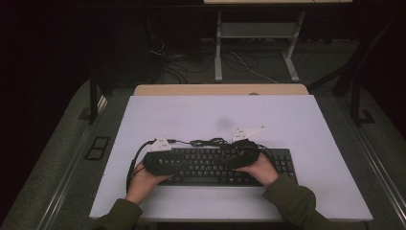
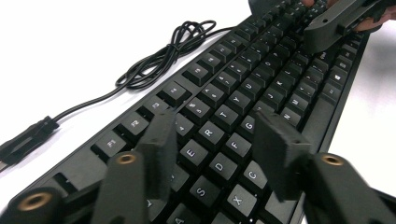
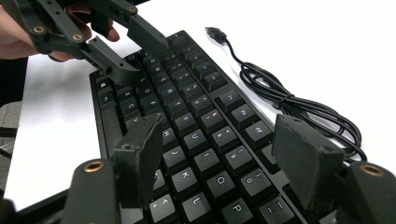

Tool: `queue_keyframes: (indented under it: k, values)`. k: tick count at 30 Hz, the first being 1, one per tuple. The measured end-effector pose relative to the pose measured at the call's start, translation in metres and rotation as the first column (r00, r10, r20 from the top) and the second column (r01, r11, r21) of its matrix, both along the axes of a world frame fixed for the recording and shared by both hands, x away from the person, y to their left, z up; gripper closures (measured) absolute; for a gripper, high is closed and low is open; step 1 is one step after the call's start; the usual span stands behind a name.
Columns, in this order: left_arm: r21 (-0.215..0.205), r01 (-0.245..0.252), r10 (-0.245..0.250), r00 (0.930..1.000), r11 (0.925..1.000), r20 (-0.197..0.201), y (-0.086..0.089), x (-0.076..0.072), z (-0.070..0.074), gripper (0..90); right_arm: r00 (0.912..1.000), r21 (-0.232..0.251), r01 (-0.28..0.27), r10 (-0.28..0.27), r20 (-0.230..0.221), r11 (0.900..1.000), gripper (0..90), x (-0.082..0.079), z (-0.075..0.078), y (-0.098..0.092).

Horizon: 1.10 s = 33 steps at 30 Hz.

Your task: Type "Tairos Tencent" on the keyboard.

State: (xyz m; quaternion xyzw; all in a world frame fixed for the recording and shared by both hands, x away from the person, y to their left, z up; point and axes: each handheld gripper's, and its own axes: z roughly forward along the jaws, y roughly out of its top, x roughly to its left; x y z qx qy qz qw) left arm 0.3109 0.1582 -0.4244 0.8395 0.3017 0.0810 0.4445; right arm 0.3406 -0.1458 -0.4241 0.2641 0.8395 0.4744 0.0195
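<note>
Keyboard [image 1: 218,165] lies black on my white table [image 1: 297,120], cable [image 2: 163,56] coiled behind it. My left gripper [image 2: 215,140] hovers half open over its keys, my right gripper [image 3: 219,149] wider; both hold nothing.

White letters E, R, T, D on black keyboard [image 2: 261,88] keys

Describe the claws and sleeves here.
Both claws, left and right, are matte black, with flat rectangular pads on linked arms pinned by brass-coloured rivets. Each carries a pale three-cornered plate and trails a black cable. Sleeves are dark olive green.
</note>
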Motion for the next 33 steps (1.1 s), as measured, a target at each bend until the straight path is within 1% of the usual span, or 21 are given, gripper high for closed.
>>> queue_keyframes:
  k: [3,7,12,18,21,23,26,33]
  values:
    - [-0.006,-0.004,0.004,1.0000,1.0000,0.005,0.0010,-0.0014,-0.0006,41.1,1.0000,0.001,0.000,0.000,0.003,1.000,35.4,-0.0001,0.0004,-0.0005]
    - [-0.001,0.001,-0.001,0.9999,1.0000,0.010,-0.0008,-0.0034,-0.0018,34.4,1.0000,0.010,0.007,-0.007,-0.004,1.000,40.5,-0.0005,0.0006,-0.0011]
    - [0.000,-0.003,0.003,0.9999,1.0000,0.013,-0.0010,-0.0032,-0.0025,30.5,1.0000,0.005,0.004,-0.004,-0.003,1.000,49.9,-0.0003,0.0003,-0.0020]
    - [-0.004,-0.004,0.004,0.9999,1.0000,0.014,-0.0013,-0.0032,-0.0033,28.8,0.9998,-0.023,0.006,-0.006,-0.017,1.000,64.4,-0.0006,-0.0023,-0.0008]
    - [-0.002,0.001,-0.001,0.9999,1.0000,0.016,-0.0021,-0.0034,-0.0034,27.4,0.9998,-0.036,0.002,-0.002,-0.020,0.999,74.7,-0.0007,-0.0037,-0.0001]
    - [-0.003,0.000,0.000,0.9999,1.0000,0.017,-0.0024,-0.0035,-0.0034,26.8,0.9999,-0.048,0.001,-0.001,-0.013,0.999,80.9,-0.0015,-0.0038,0.0006]
    - [-0.004,0.001,-0.001,0.9998,1.0000,0.018,-0.0020,-0.0034,-0.0034,26.6,0.9999,-0.058,-0.012,0.011,-0.013,0.998,89.1,-0.0022,-0.0040,0.0014]
    - [-0.004,0.004,-0.004,0.9998,1.0000,0.018,-0.0025,-0.0037,-0.0035,26.5,0.9997,-0.093,-0.021,0.020,-0.010,0.995,89.3,-0.0032,-0.0067,0.0043]
